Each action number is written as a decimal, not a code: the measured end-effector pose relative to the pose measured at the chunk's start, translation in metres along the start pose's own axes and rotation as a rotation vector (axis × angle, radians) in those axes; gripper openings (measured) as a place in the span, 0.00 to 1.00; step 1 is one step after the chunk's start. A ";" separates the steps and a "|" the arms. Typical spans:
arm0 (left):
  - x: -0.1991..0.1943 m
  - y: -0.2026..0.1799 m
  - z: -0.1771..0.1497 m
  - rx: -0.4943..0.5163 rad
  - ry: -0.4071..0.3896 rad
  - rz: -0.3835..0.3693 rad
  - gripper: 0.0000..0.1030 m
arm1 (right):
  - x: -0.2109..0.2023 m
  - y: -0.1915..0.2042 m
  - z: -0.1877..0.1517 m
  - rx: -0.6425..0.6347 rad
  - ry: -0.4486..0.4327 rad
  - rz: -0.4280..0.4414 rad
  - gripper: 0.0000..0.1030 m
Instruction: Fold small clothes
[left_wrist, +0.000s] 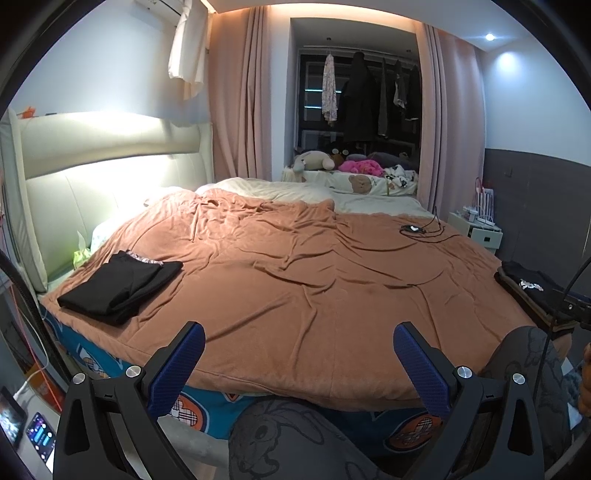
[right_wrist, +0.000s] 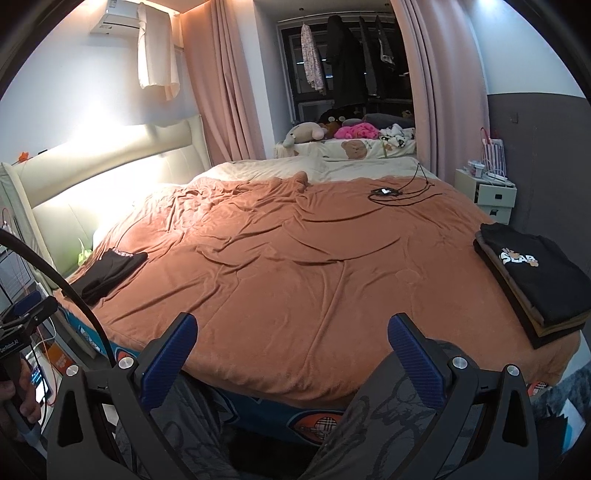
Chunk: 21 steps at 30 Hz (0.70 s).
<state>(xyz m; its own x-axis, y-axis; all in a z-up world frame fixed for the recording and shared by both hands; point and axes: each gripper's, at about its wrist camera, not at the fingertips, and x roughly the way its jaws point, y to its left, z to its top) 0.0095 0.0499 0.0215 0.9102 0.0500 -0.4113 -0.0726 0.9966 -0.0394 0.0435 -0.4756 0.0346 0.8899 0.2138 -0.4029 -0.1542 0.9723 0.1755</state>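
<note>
A loosely folded black garment (left_wrist: 120, 286) (right_wrist: 105, 273) lies at the bed's left edge, with a patterned piece peeking from under it. At the right edge sits a neat stack of folded clothes topped by a black shirt with a white logo (right_wrist: 532, 275) (left_wrist: 532, 288). Both lie on the orange-brown blanket (left_wrist: 295, 280) (right_wrist: 295, 258). My left gripper (left_wrist: 299, 343) hangs open over the blanket's near edge, holding nothing. My right gripper (right_wrist: 291, 336) is open too, empty, also at the near edge. Both are well short of either pile.
A small black device with cables (right_wrist: 386, 192) lies on the far right of the blanket. A white nightstand (right_wrist: 491, 192) stands at the right, a padded headboard (left_wrist: 92, 177) at the left. The person's patterned trouser legs (left_wrist: 295, 443) show below the grippers. Phones (left_wrist: 40, 439) lie lower left.
</note>
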 end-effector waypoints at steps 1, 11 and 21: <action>-0.001 0.000 0.000 0.000 -0.001 0.002 1.00 | 0.000 0.000 -0.001 0.000 0.001 0.000 1.00; -0.004 0.000 0.001 -0.008 0.004 0.002 1.00 | 0.000 -0.004 0.002 -0.007 -0.004 0.003 1.00; -0.005 0.000 0.001 -0.010 0.003 0.006 1.00 | 0.000 -0.001 0.001 -0.011 -0.002 0.011 1.00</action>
<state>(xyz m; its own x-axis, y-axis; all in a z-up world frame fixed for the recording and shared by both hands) 0.0053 0.0498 0.0243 0.9085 0.0552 -0.4143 -0.0817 0.9956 -0.0464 0.0440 -0.4763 0.0358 0.8892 0.2240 -0.3990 -0.1683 0.9710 0.1701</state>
